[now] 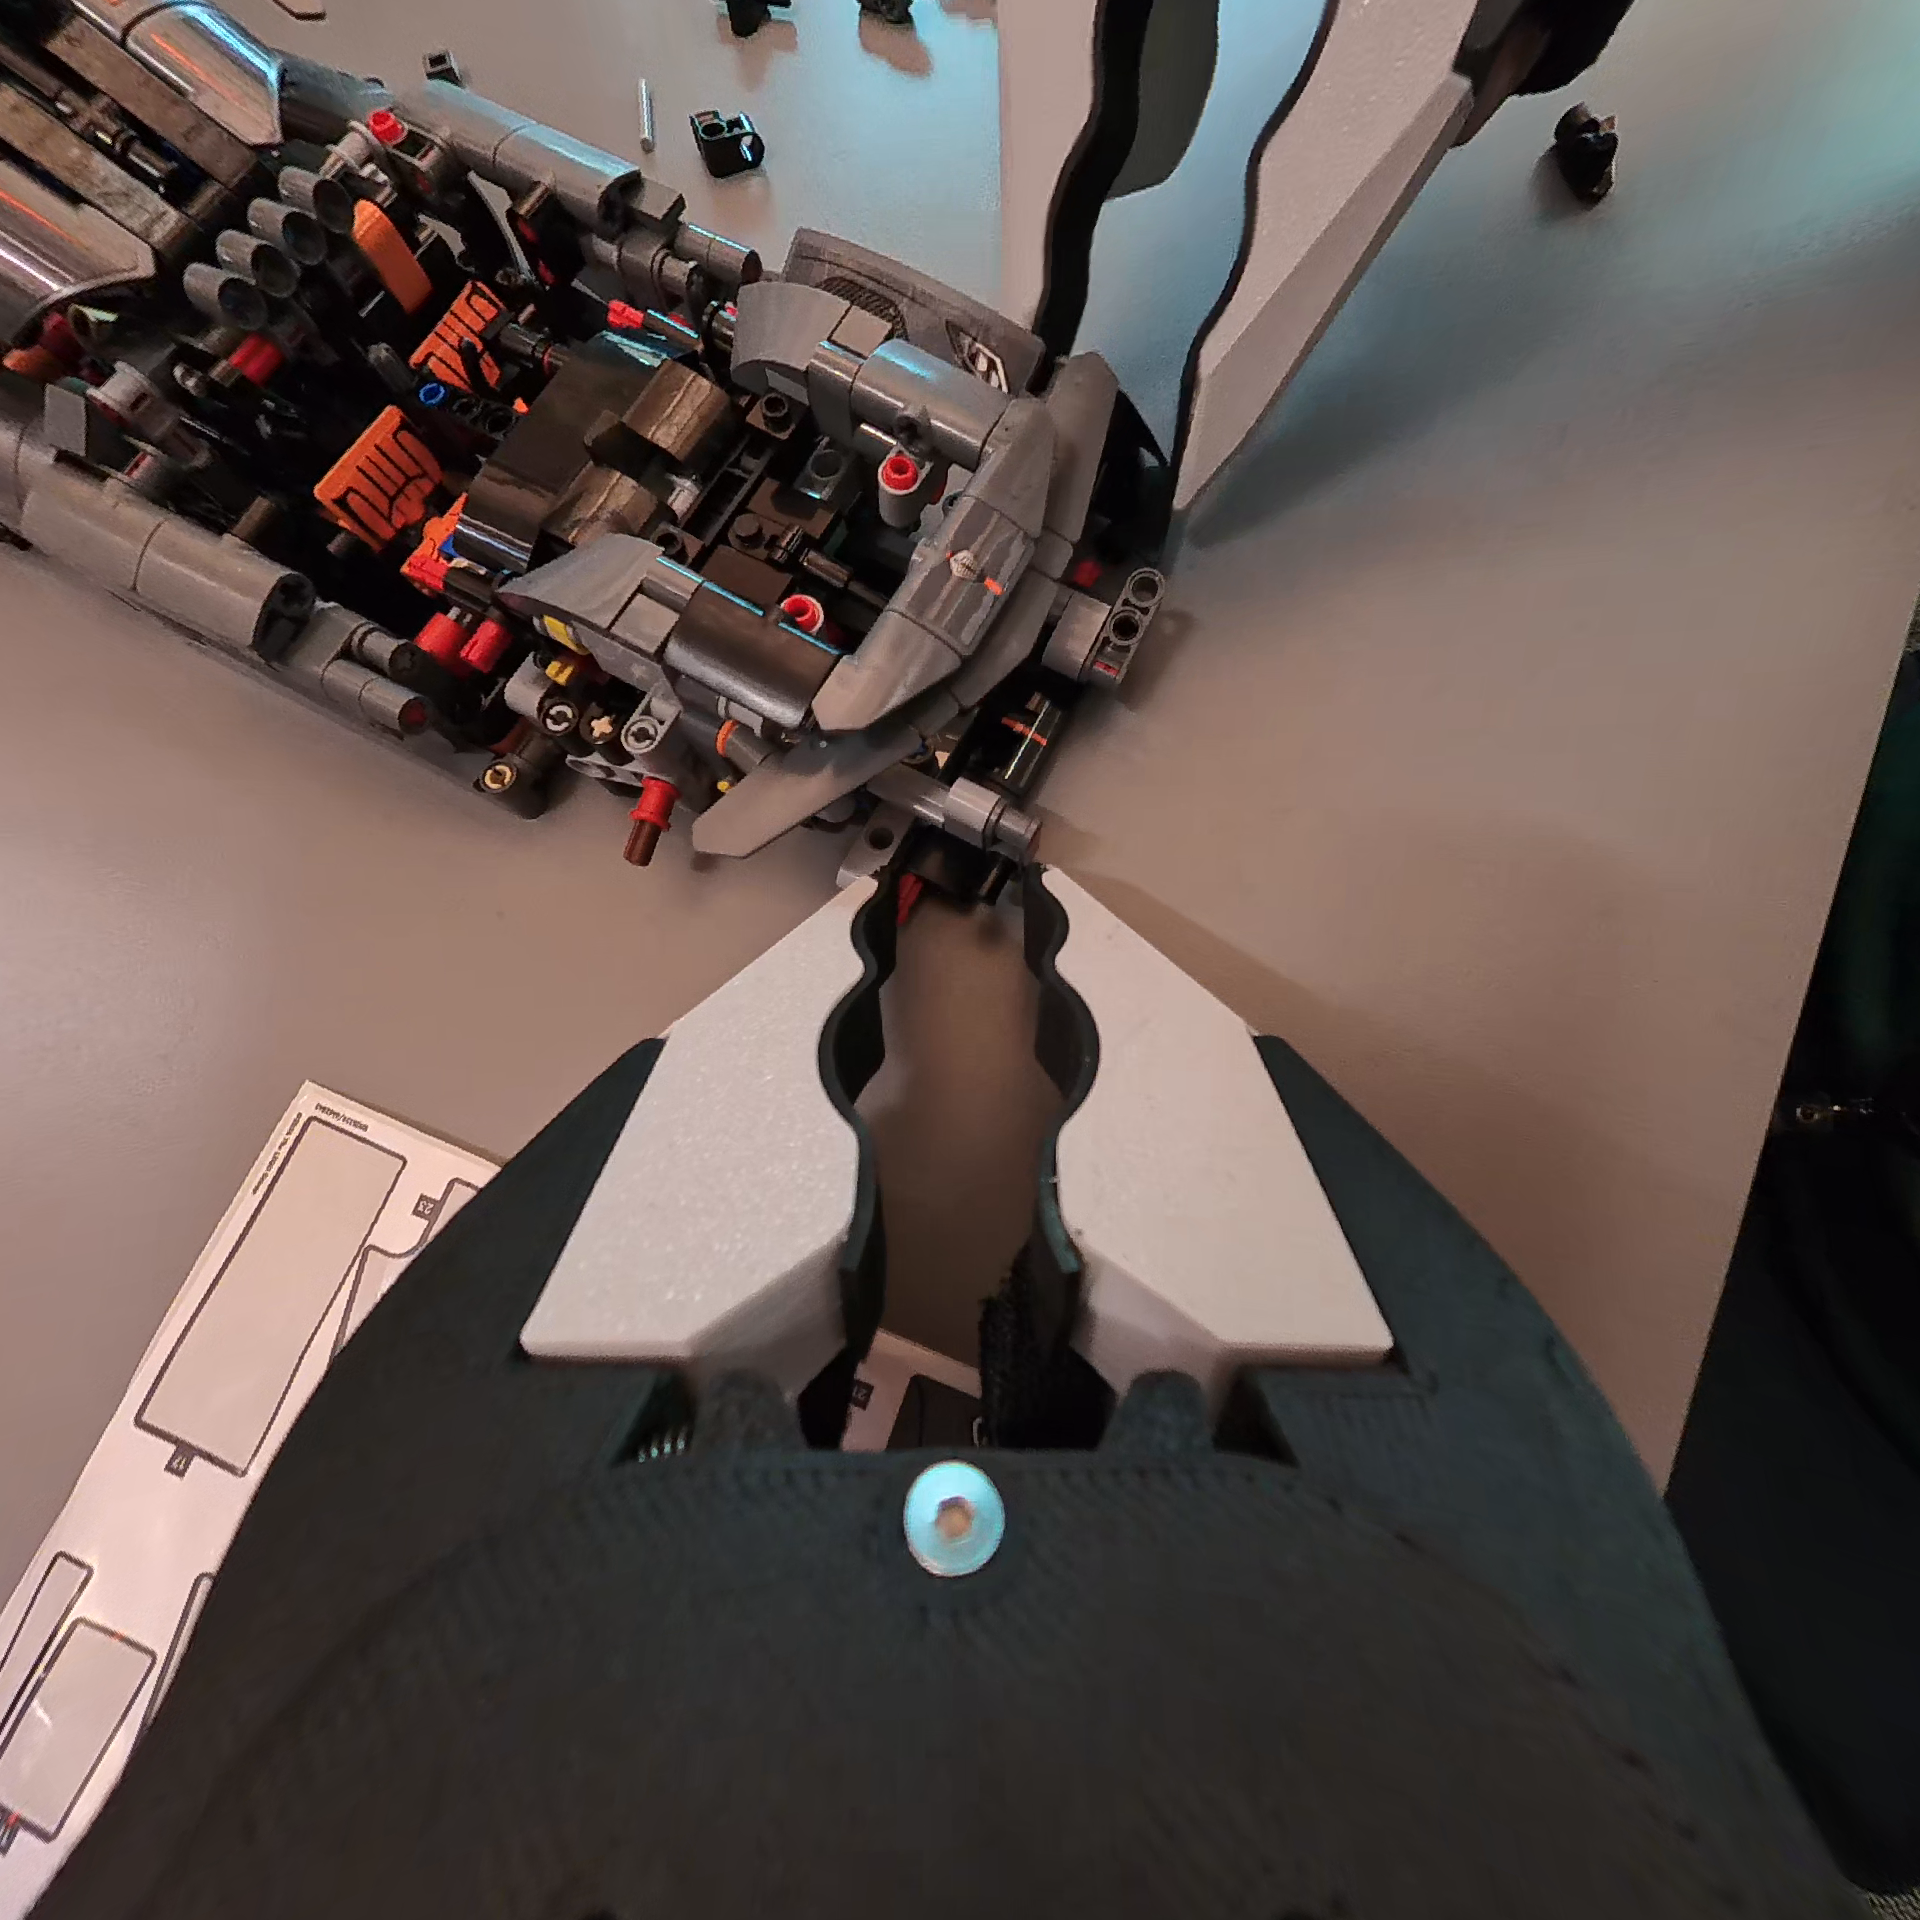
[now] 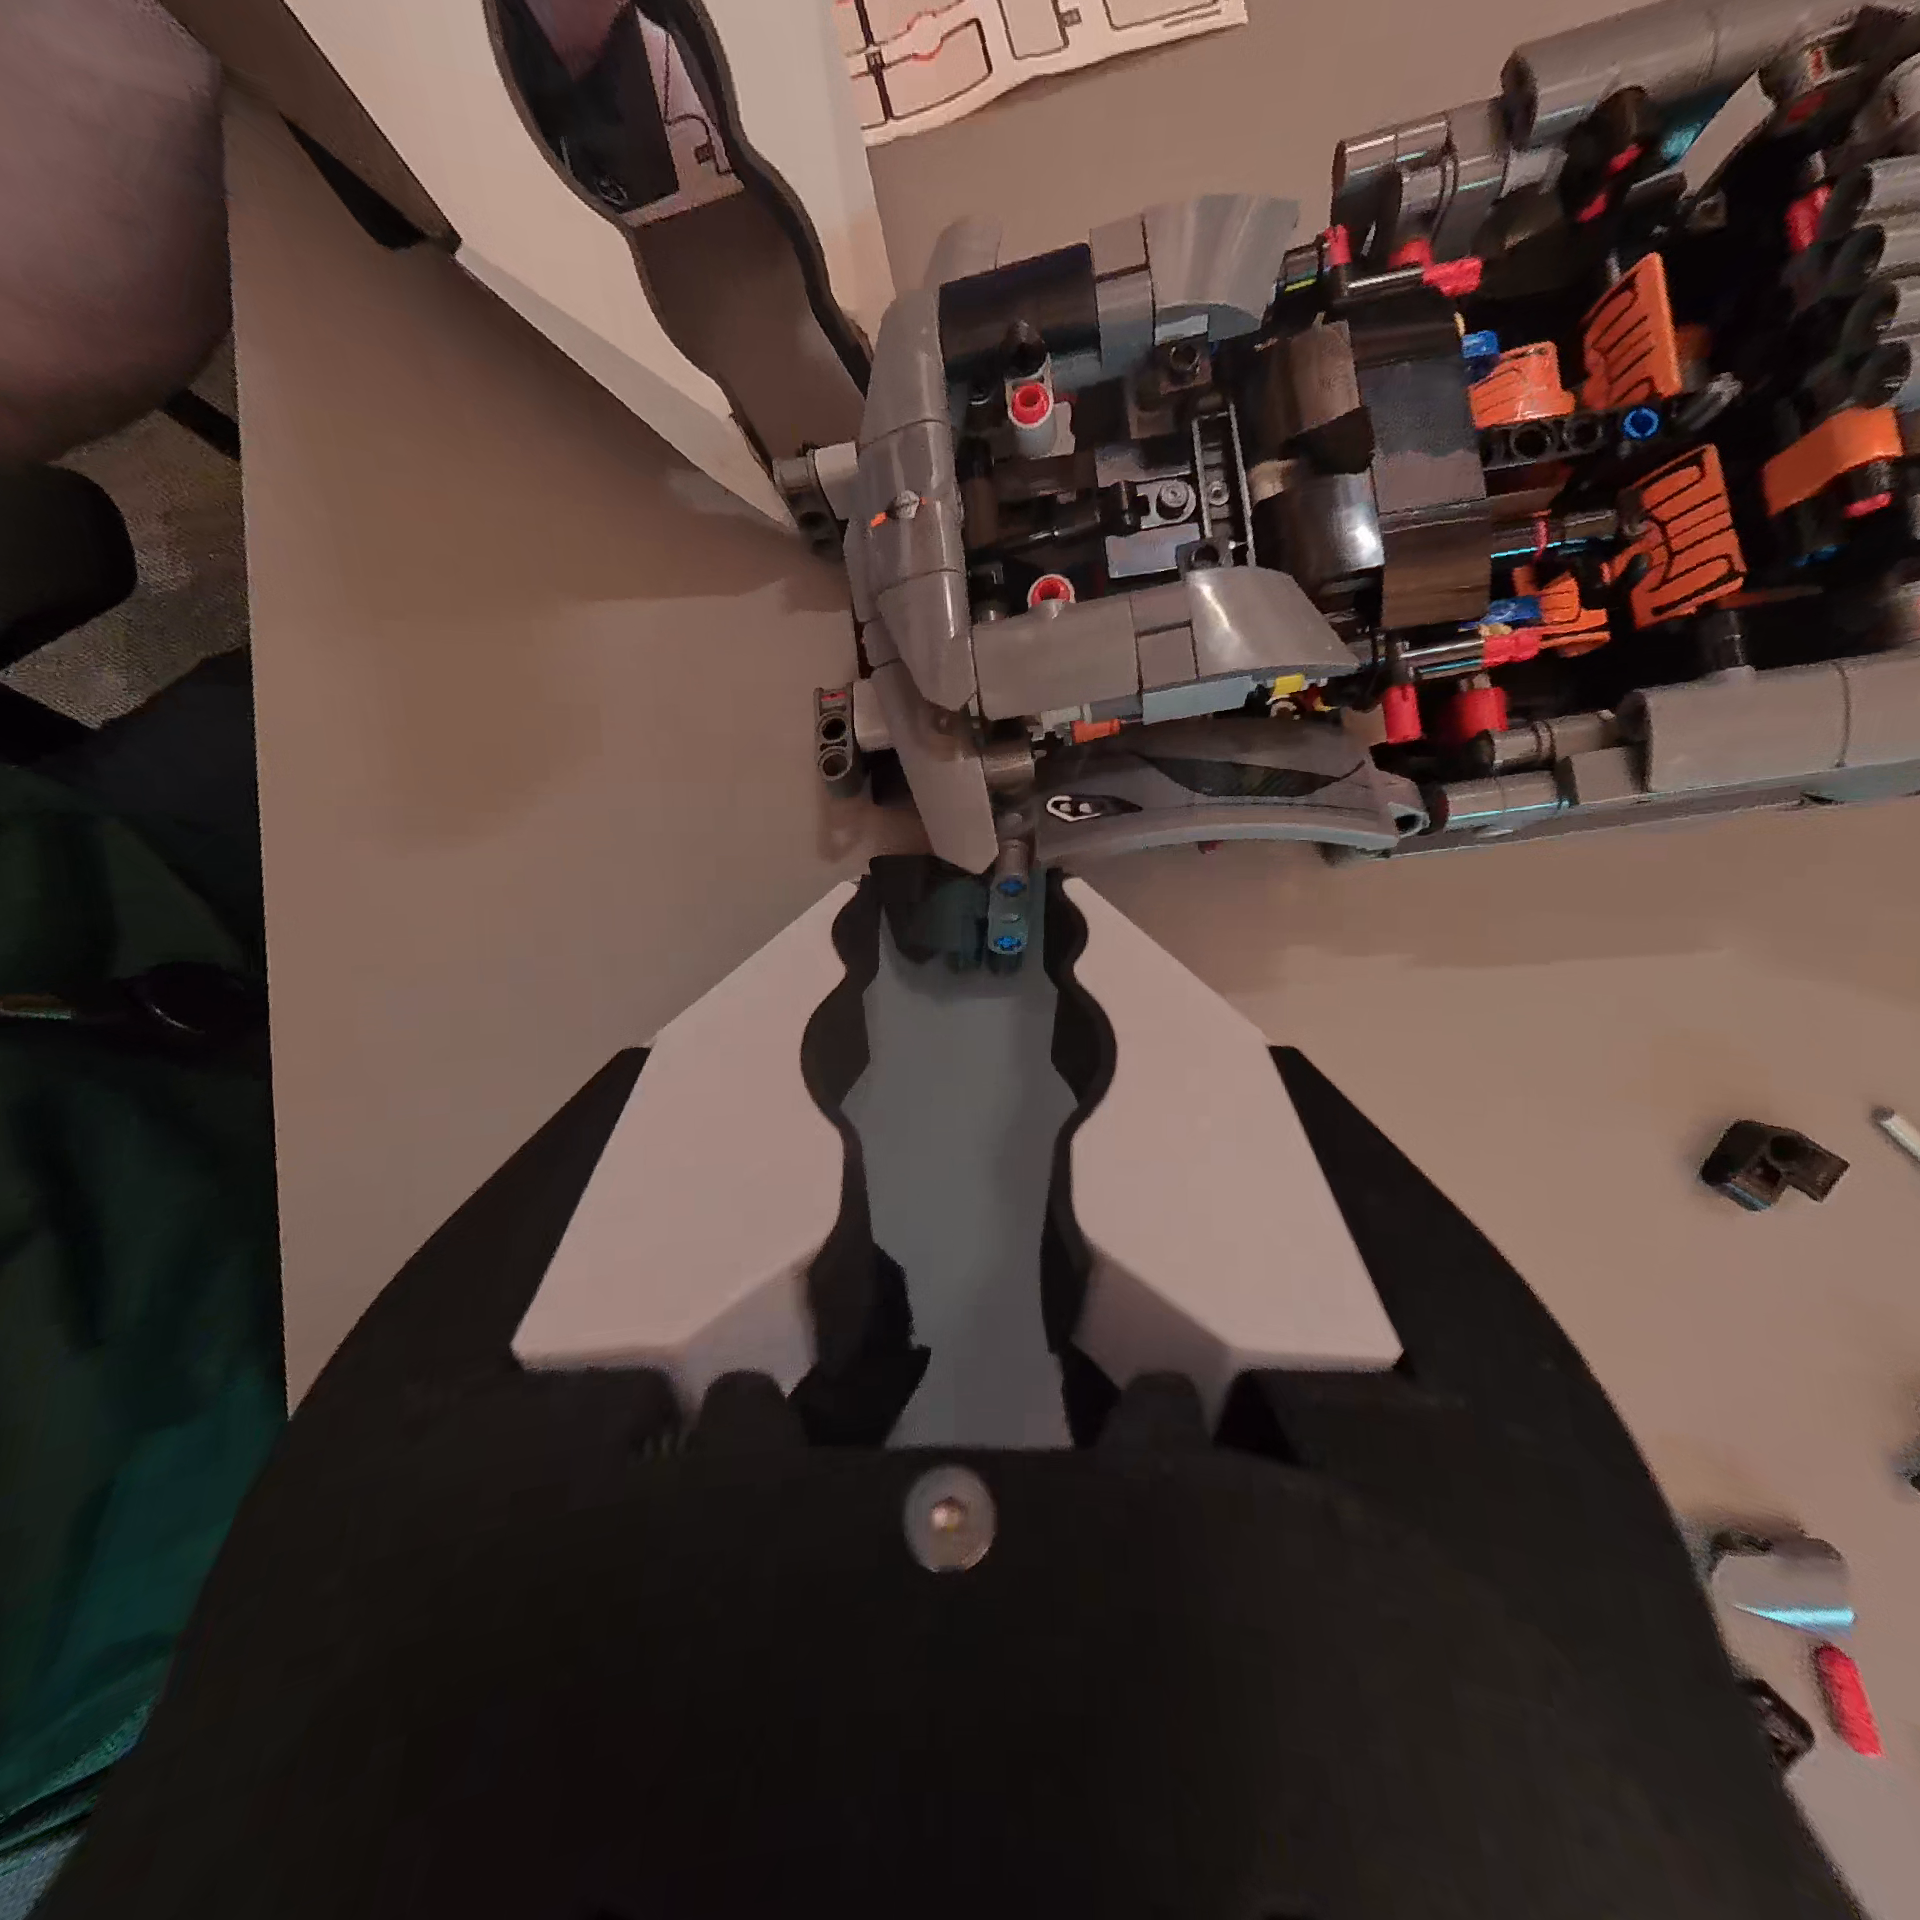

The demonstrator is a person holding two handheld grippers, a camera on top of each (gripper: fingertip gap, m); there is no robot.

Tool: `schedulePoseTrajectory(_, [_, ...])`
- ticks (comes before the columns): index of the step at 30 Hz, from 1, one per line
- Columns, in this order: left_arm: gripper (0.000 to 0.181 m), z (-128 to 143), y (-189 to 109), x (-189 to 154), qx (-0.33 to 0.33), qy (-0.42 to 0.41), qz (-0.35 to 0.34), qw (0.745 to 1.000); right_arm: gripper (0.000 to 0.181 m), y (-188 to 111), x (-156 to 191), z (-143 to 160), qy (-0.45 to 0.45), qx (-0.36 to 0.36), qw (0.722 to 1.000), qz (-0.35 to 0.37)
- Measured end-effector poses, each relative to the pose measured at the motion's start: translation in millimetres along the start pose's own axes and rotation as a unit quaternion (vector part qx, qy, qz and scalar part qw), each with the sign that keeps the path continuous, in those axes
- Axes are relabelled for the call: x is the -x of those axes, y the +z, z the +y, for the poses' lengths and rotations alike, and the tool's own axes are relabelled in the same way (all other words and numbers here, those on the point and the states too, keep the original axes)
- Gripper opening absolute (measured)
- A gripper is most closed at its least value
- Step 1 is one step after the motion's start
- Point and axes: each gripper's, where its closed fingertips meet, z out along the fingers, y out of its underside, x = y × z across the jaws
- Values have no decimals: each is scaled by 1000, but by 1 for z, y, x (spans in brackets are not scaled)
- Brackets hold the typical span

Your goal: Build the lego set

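A large grey, black and orange lego car model [image 1: 644, 499] lies on the beige table [image 1: 1455, 727]. My left gripper [image 1: 951, 883] is shut on a black and red part at the model's near front corner. In the right wrist view the model [image 2: 1195, 540] fills the upper right. My right gripper [image 2: 956, 920] is shut on a black and grey connector with blue pins [image 2: 1006, 914] at the opposite front corner. Each gripper shows in the other's view, touching the model's nose: the right one [image 1: 1101, 343] and the left one [image 2: 821, 416].
A white sticker sheet [image 1: 239, 1299] lies under my left gripper. Loose pieces lie beyond the model: a black connector [image 1: 725, 140], a grey axle [image 1: 646, 114], a black piece [image 1: 1584, 151]. A grey panel [image 2: 1782, 1590] and a red piece [image 2: 1849, 1704] lie right. The table edge [image 1: 1860, 831] is close. The tips of one gripper are about 9 cm away from the tips of the other. The grey axle [image 1: 646, 114] is about 15 cm from my right fingertips and 25 cm from my left.
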Motion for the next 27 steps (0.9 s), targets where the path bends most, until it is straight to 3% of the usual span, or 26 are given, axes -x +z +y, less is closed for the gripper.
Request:
schedulePoseTrajectory(5, [22, 0, 0, 0, 0, 3, -3, 1000, 21, 1, 2, 0, 11, -24, 1000, -4])
schedulePoseTrajectory(17, [22, 0, 0, 0, 0, 1, -1, 1000, 21, 3, 0, 0, -17, -60, 998, 3])
schedulePoseTrajectory(27, [22, 0, 0, 0, 0, -1, 0, 1000, 31, 0, -3, 6, -6, -55, 998, 15])
